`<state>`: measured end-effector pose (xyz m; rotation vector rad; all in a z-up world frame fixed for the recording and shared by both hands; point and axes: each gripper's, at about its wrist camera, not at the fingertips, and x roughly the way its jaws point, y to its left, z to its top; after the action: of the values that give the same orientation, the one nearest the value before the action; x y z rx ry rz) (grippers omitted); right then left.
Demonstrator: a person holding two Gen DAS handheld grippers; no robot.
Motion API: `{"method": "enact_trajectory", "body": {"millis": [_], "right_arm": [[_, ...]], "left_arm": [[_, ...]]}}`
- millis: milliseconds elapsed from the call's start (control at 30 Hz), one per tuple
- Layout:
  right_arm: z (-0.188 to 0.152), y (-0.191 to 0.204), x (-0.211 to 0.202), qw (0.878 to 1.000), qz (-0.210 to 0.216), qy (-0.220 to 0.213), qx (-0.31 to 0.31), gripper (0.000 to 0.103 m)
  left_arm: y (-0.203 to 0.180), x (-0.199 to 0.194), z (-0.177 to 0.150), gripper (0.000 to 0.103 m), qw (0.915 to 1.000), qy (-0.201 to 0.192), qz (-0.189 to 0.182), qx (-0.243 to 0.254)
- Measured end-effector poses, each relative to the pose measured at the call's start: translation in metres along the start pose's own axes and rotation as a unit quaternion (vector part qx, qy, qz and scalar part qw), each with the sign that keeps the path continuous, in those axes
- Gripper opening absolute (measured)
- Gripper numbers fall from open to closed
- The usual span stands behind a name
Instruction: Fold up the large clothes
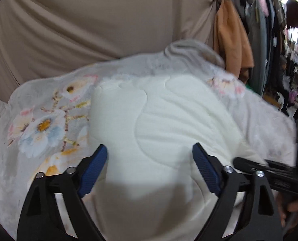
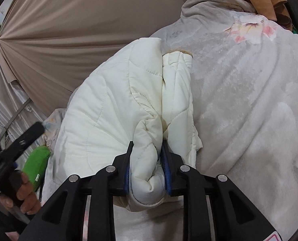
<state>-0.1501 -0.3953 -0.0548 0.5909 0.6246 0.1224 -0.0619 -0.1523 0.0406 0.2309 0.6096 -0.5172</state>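
A white quilted padded garment (image 1: 165,120) lies bunched on a pale grey floral blanket (image 1: 38,124). My left gripper (image 1: 150,150) is open just above the garment's near side, blue pads apart, holding nothing. In the right wrist view the same garment (image 2: 108,110) shows folded onto itself. My right gripper (image 2: 147,150) is shut on a thick rolled fold of it, the fabric squeezed between the blue pads. The right gripper also shows at the right edge of the left wrist view (image 1: 269,170). The left gripper shows at the left of the right wrist view (image 2: 18,142).
The grey floral blanket (image 2: 249,100) covers the work surface. A beige draped cloth (image 1: 88,20) hangs behind it. Orange and dark clothes (image 1: 233,36) hang at the back right, with shop racks beyond. A green item (image 2: 36,164) lies at the left by the hand.
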Motion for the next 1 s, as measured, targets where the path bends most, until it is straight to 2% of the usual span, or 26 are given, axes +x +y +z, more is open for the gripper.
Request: {"method": "enact_trajectory", "body": {"millis": [100,200,300,333,367,433,500,600,733,800,867,900,933,1000], "right_arm": [[0.0,0.008,-0.009,1.0,-0.011,-0.005,-0.024,0.027],[0.005,0.016,-0.019,0.999,-0.025,-0.006,-0.041,0.032],[0.027,0.022,-0.04,0.999,-0.006,-0.041,-0.032,0.038],[0.037,0.025,-0.045,0.998,0.003,-0.054,-0.029,0.044],[0.051,0.029,-0.05,0.997,0.012,-0.069,-0.028,0.055],[0.074,0.036,-0.046,0.996,0.014,-0.078,-0.031,0.063],[0.094,0.04,-0.035,0.996,0.001,-0.083,-0.027,0.066],[0.12,0.037,0.001,0.999,-0.003,-0.048,0.001,0.07],[0.129,0.031,0.062,0.998,-0.051,0.021,0.032,0.07],[0.124,0.031,0.083,0.997,-0.055,0.045,0.022,0.057],[0.119,0.033,0.089,0.998,-0.039,0.042,0.01,0.019],[0.119,0.036,0.083,0.999,-0.026,0.023,0.002,0.014],[0.119,0.043,0.068,1.0,-0.007,-0.015,-0.011,0.011],[0.121,0.057,0.034,0.995,0.04,-0.087,-0.037,0.009]], "left_arm": [[-0.007,0.013,-0.003,0.084,0.9995,-0.01,0.029,0.003],[-0.008,0.015,-0.004,0.085,0.9993,-0.009,0.037,-0.001],[-0.005,0.016,-0.004,0.085,0.9993,-0.006,0.035,-0.009],[-0.005,0.017,-0.004,0.085,0.9993,-0.006,0.035,-0.009],[-0.005,0.017,-0.005,0.085,0.9993,-0.006,0.035,-0.01],[-0.005,0.017,-0.005,0.085,0.9993,-0.005,0.036,-0.009],[-0.004,0.017,-0.005,0.086,0.9993,-0.005,0.036,-0.01],[-0.005,0.018,-0.005,0.086,0.9993,-0.004,0.036,-0.01],[-0.006,0.018,-0.005,0.086,0.9993,-0.004,0.037,-0.008],[-0.005,0.018,-0.006,0.086,0.9992,-0.006,0.039,-0.007],[-0.001,0.014,-0.005,0.085,0.9993,-0.005,0.034,-0.012],[0.002,0.009,-0.004,0.084,0.9995,-0.006,0.026,-0.017],[0.004,0.002,-0.003,0.084,0.9996,-0.009,0.016,-0.022],[0.012,-0.018,0.001,0.085,0.9988,-0.029,-0.006,-0.04]]}}
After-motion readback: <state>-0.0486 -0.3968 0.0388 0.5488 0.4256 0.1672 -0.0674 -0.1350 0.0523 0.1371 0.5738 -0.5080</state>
